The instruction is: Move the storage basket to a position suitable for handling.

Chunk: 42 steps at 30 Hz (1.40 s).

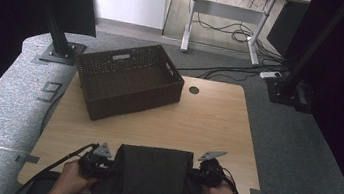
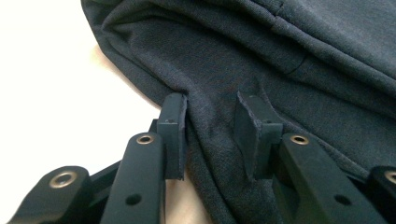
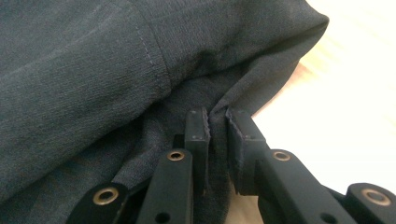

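Off to my left, on the far part of the wooden table [image 1: 207,122], sat a dark woven basket [image 1: 129,81], turned a bit askew. Beyond it I could see grey carpet [image 1: 295,143], black stand posts [image 1: 57,31] and a desk frame [image 1: 225,18] with cables underneath.
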Tool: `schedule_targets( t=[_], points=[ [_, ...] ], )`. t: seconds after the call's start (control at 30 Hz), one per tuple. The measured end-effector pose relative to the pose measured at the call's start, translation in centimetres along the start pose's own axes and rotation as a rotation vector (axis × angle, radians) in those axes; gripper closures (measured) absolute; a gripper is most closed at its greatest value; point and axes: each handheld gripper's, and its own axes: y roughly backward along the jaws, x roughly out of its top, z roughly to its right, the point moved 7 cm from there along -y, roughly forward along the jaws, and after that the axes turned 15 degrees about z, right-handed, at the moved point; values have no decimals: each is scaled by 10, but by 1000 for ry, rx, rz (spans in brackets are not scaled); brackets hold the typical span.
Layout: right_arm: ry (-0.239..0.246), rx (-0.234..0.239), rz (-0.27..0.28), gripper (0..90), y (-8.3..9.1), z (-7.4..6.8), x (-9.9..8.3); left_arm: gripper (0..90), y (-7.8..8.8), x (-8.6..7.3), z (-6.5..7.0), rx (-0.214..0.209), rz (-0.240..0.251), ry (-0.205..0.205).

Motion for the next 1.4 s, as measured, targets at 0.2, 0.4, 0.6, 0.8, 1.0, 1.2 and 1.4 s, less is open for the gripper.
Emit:
schedule_targets(
  t=[0.2, 0.4, 0.6, 0.8, 1.0, 1.2, 1.4],
  points=[
    [0, -6, -8, 697, 3, 0, -1, 478, 1, 1, -7, 4, 1, 28],
    [1, -40, 26, 560, 11, 11, 7, 295, 7, 13, -26, 74, 63, 73],
    [-7, -167, 104, 377, 21, 38, 17, 182, 15, 27, -54, 166, 91, 101],
    [-38, -289, 160, 138, 23, 69, 16, 100, 20, 45, -80, 227, 90, 113],
    [-52, -348, 134, 0, 17, 83, 1, 30, 28, 64, -99, 250, 107, 133],
    [-51, -350, 168, 0, 10, 92, -12, 27, 44, 87, -123, 308, 130, 146],
    [-49, -353, 192, 0, 9, 93, -12, 83, 59, 101, -141, 361, 144, 156]
  ],
)
